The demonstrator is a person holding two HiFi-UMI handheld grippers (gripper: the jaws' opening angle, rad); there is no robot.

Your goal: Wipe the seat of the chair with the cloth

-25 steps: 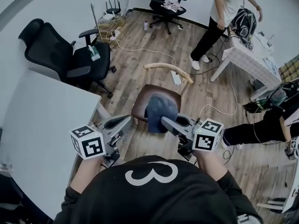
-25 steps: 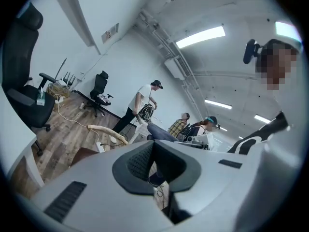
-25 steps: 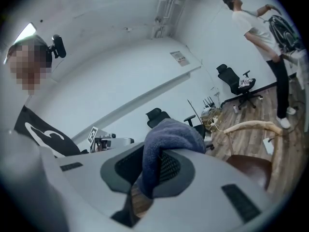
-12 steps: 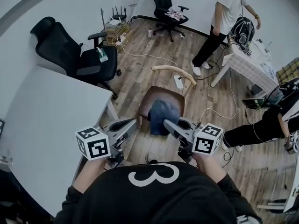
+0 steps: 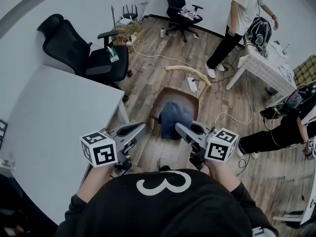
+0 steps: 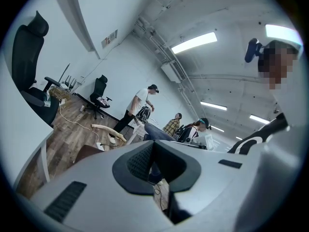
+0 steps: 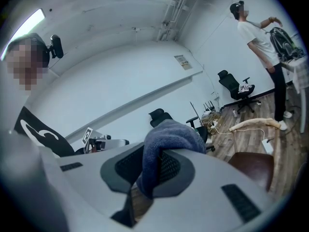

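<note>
— Where do we have the cloth?
— Pinched in our right gripper. In the right gripper view the cloth bulges over the tips of the right gripper and runs down between the two pads
— So those jaws are clamped on it?
— Yes, drawn nearly together, with only the thickness of the cloth between them
— And the chair?
— From the head view we see the cloth bunched over the front half of the brown seat, with the pale backrest on the far side. We cannot tell from up here whether the cloth touches the seat or hangs just above it
— Our left gripper?
— It hovers left of the cloth, near the seat's front left corner, over the floor. In its own view the left gripper has its jaws closed together and we see nothing held between them
</note>
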